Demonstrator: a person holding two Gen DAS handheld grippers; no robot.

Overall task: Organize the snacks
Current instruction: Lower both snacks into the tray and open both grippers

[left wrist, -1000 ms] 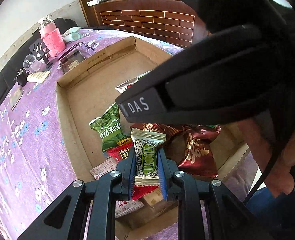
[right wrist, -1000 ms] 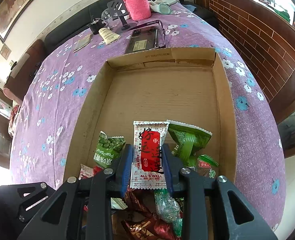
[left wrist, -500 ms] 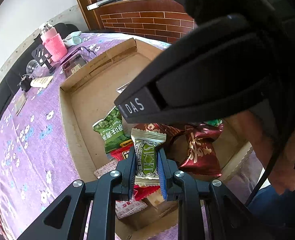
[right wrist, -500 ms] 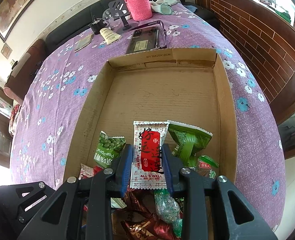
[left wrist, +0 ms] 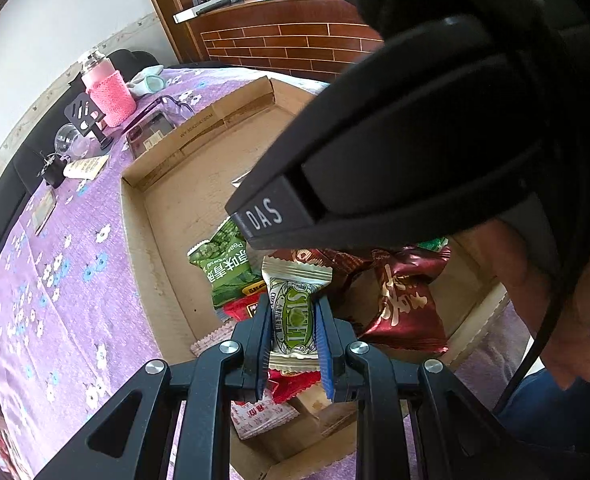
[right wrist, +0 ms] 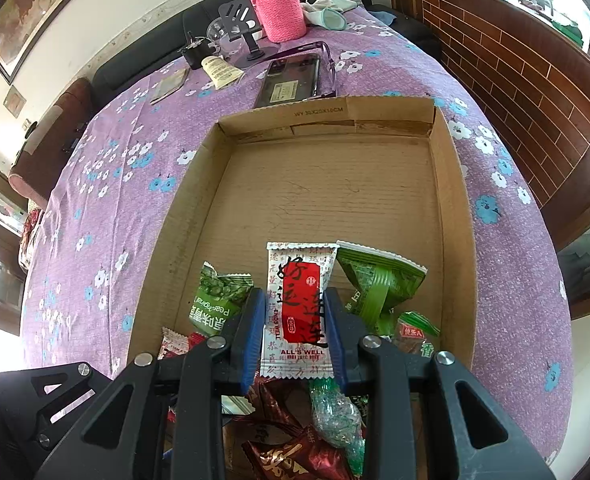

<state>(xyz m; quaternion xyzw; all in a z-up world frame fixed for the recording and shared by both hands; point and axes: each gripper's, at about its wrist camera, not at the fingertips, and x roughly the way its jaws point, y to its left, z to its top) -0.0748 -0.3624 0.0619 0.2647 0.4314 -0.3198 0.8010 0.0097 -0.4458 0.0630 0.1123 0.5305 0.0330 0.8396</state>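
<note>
My right gripper (right wrist: pixel 295 332) pinches a white-and-red snack packet (right wrist: pixel 299 308) upright between its blue pads (right wrist: pixel 252 336), above the near end of the cardboard box (right wrist: pixel 451 216). A green pea packet (right wrist: pixel 215 300) lies just left of it and a green crumpled packet (right wrist: pixel 375 284) just right. Dark red wrappers (right wrist: pixel 291 456) pile below, and a pink-sleeved bottle (right wrist: pixel 279 12) stands far back on the purple floral tablecloth (right wrist: pixel 107 184).

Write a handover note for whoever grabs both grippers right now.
Left gripper: shut on a green and cream candy.
Right gripper: shut on a white and red packet.
Both are held above the cardboard box.
Other snacks lie heaped at the box's near end; its far half is bare.
Left to do: set both packets down, then sort the heap.
</note>
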